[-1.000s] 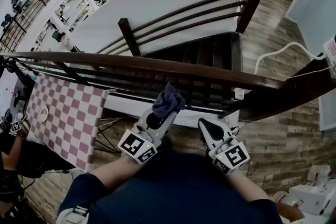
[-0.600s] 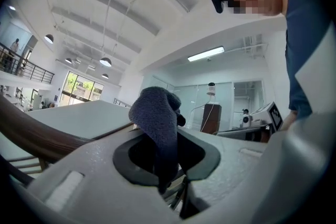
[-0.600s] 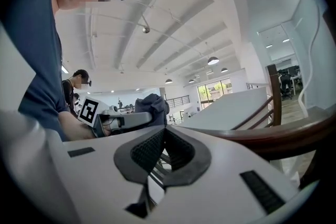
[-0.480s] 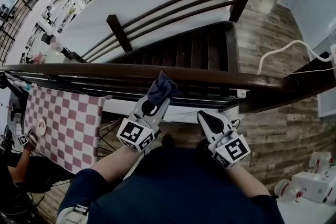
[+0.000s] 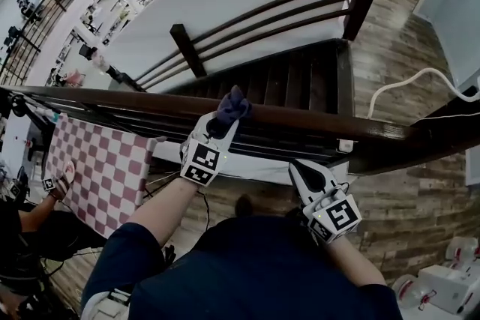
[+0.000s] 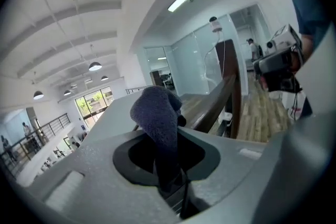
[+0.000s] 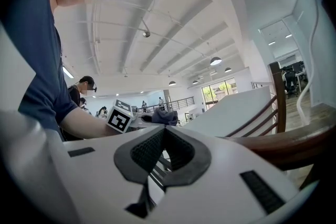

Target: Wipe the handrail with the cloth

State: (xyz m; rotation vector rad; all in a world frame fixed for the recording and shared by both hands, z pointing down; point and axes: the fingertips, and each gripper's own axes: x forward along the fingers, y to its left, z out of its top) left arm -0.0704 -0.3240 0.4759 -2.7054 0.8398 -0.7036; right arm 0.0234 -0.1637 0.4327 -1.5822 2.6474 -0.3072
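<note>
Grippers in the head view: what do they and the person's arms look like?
The left gripper and right gripper are pale grey tapered shells, black inside, each carrying a cube of black-and-white square markers. The person wears dark blue short sleeves.

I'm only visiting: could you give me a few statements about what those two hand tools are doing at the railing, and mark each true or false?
1. The left gripper grips a dark blue cloth. True.
2. The cloth is up at the handrail. True.
3. The right gripper holds a second cloth. False: its jaws are shut on nothing, and it sits below the handrail.
4. The handrail is white. False: it is dark brown.
</note>
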